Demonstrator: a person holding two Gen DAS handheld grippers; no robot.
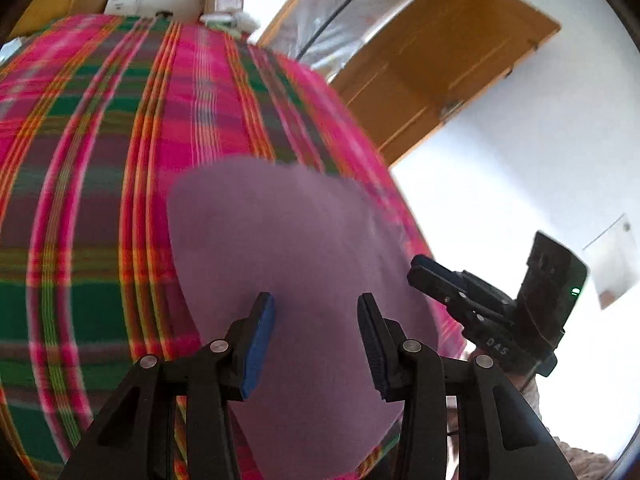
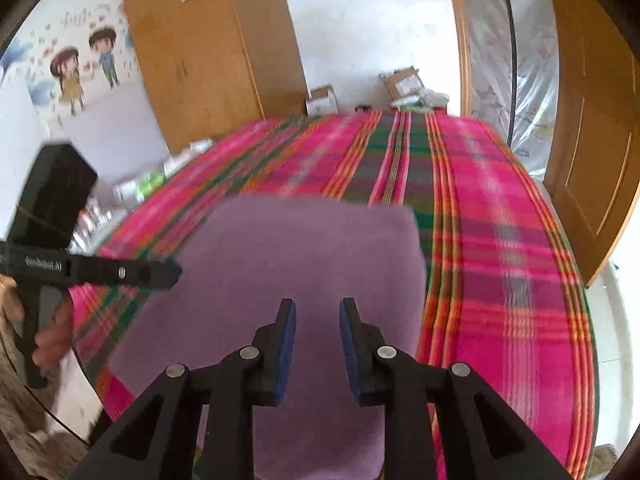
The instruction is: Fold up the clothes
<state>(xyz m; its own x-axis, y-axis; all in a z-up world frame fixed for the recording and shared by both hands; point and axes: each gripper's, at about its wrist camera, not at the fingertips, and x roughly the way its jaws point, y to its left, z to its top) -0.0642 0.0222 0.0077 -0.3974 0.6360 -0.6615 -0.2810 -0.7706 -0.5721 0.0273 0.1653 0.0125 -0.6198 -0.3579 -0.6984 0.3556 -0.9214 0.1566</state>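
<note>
In the left wrist view, the left tongs (image 1: 316,312) stand wide apart above a purple garment (image 1: 288,248) that lies flat on a bed covered with a pink and green plaid bedspread (image 1: 100,160). Nothing is between the blue pads (image 1: 262,344); they hover over the near part of the cloth without touching it, as far as the blurred frame lets one judge. The right tongs (image 1: 418,270) come in from the right edge of the garment, held in a hand (only partly seen); from this angle it cannot be told how far apart their tips stand. A wooden door (image 1: 440,60) and cardboard boxes (image 1: 224,0) lie beyond the bed.

In the right wrist view, the right tongs (image 2: 318,312) stand at a narrow gap, empty, above the same purple garment (image 2: 300,264), which looks like an already folded, roughly rectangular pad near the foot of the bed. The left tongs (image 2: 174,274) reach in from the left over the garment's left edge, a hand (image 2: 48,336) gripping their handle. A wooden wardrobe (image 2: 208,52) stands against the far wall.

The step in hand appears to be between grips: neither pair of tongs holds cloth, and both are poised over the garment. The next move likely calls for each pair to descend to an edge or corner, close on one layer of fabric, and lift together so the fold lands evenly (a grip through several layers would drag the whole pad).
</note>
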